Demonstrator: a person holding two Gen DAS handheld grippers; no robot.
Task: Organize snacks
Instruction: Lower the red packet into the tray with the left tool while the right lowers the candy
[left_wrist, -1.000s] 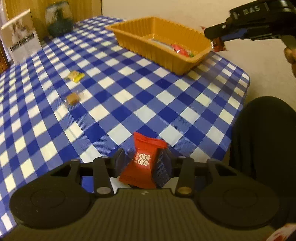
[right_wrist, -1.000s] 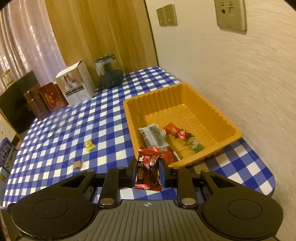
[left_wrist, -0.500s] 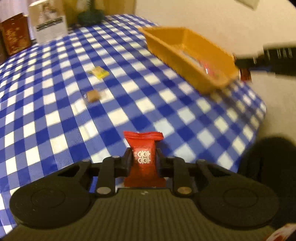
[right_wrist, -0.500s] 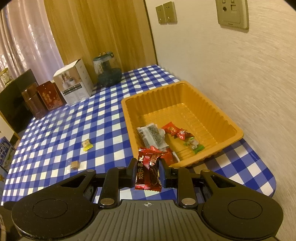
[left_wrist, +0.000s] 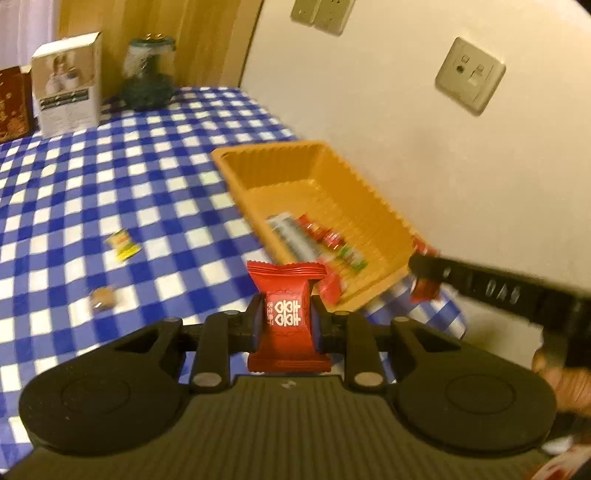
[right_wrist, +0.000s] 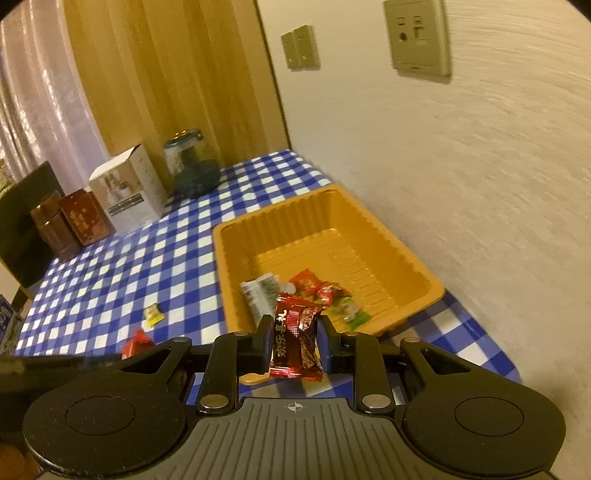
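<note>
My left gripper (left_wrist: 286, 321) is shut on a bright red snack packet (left_wrist: 286, 295) with white characters, held above the checked cloth short of the orange tray (left_wrist: 321, 184). My right gripper (right_wrist: 293, 339) is shut on a dark red foil candy (right_wrist: 295, 332) just before the near rim of the orange tray (right_wrist: 369, 229). In the left wrist view the right gripper (left_wrist: 424, 275) reaches in from the right with its candy at the tray's near corner. The tray holds several wrapped snacks (right_wrist: 314, 288). A yellow candy (left_wrist: 122, 245) and a brown candy (left_wrist: 102, 298) lie loose on the cloth.
At the table's far end stand a white box (right_wrist: 125, 192), a dark glass jar (right_wrist: 192, 166) and red-brown boxes (right_wrist: 74, 221). A wall with sockets (right_wrist: 419, 37) runs along the right, close behind the tray. The table edge (right_wrist: 491, 354) falls off at the near right.
My left gripper closed on the red packet, lifted it off the cloth and swung toward the tray. The right gripper barely shifted, keeping its candy.
</note>
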